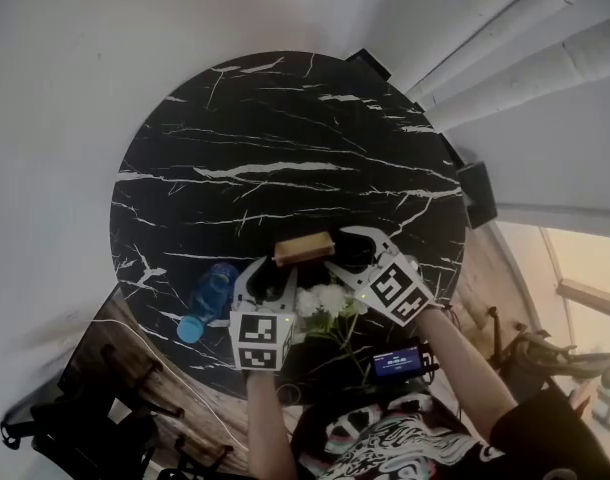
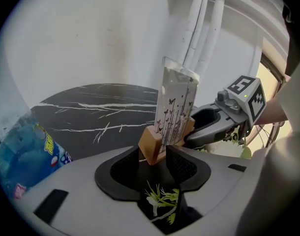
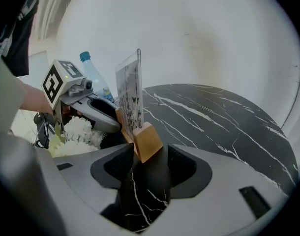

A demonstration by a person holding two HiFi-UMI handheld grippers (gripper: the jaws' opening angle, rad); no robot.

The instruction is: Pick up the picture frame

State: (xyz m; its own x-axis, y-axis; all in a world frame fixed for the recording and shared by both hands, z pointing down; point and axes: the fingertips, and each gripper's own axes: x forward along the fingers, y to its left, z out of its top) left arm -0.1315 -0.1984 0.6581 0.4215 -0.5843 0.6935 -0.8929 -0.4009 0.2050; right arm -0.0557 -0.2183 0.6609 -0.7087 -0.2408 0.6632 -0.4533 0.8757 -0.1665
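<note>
Picture frame (image 1: 304, 248): a clear printed panel in a wooden block, standing upright on the black marble table (image 1: 285, 138), toward the person's side.

Left gripper (image 2: 152, 157) is sitting at one end of the block and right gripper (image 3: 147, 157) at the other. Both claws are gaping wide. A block end is lying at the mouth of each, and the pads are not pressing, so nothing is being held.

Approach looks done. Closing on the block and lifting are left, as I judge.

White flowers (image 1: 323, 300) are lying just on the person's side of the frame. A blue water bottle (image 1: 207, 301) is lying beside the left gripper.
</note>
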